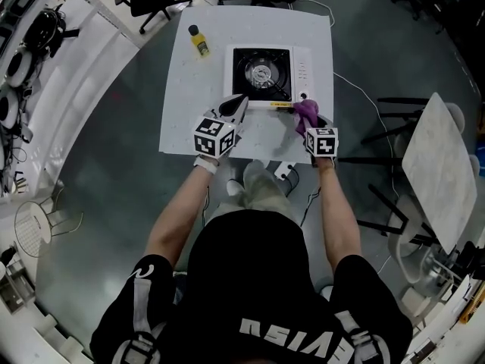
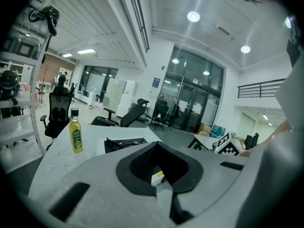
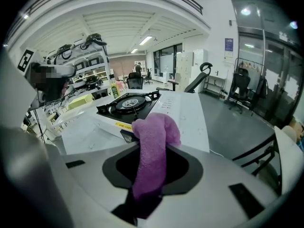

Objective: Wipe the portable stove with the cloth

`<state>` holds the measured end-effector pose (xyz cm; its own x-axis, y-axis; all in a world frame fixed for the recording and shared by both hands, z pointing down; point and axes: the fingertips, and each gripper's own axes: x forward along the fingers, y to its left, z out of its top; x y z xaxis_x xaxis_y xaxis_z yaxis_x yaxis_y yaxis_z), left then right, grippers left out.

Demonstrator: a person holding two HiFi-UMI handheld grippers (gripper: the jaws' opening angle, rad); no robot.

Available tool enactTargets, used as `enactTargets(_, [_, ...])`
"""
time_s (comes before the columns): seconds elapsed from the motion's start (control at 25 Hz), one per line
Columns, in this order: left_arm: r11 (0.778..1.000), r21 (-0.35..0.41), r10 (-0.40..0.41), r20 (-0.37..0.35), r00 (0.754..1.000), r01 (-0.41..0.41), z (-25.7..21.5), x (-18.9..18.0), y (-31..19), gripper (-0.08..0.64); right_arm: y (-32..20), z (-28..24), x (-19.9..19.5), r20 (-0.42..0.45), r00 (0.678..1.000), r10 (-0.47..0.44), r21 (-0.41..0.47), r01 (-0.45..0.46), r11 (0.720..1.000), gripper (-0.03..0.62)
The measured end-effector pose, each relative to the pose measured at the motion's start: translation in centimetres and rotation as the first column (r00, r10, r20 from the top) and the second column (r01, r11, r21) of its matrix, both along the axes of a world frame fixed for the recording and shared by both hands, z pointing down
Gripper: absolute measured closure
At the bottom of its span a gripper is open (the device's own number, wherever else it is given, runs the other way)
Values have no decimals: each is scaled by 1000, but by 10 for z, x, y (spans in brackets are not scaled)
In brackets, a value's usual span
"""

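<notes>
Purple cloth [image 3: 153,141] is pinched in the right tongs [image 1: 308,121]. A thick fold stands out past the tips, so soft fabric rather than hard plastic would meet the stove [image 1: 261,74]. The stove sits on the far middle of the white table [image 1: 189,120], burner up. The cloth is at its near right corner, beside the knob, and I cannot tell whether the two touch. That looks like a start on the front edge, with wiping not yet clearly begun.

The left tongs [image 1: 241,101] are closed with nothing between them, tips at the stove's near left corner. They are probably there to steady the light stove while the other side rubs. A yellow bottle [image 1: 199,42] stands well clear, left of the stove near the far edge.

Both forearms reach straight ahead from the seated person, roughly parallel, one on each side of the stove's front. The right tongs tip noticeably downward toward the stove top, which would put the cloth's fold against it. The left tongs lie much closer to level, pointing across the table.
</notes>
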<state>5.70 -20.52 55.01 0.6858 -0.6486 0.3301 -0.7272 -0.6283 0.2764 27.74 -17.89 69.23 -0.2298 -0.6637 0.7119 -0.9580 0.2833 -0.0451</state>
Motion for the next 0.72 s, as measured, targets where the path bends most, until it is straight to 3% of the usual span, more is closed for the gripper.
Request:
enactTargets(0.36, [1000,-4,-3,2,1000,3,2,-1,12,552,5,6,14,-3,998,60,-25,-60,998,492])
enactTargets(0.72, [997,-14,-77,9,997,77,9,-36,16,552,-7,14,-40,13,999,-41,-42,41,998,492])
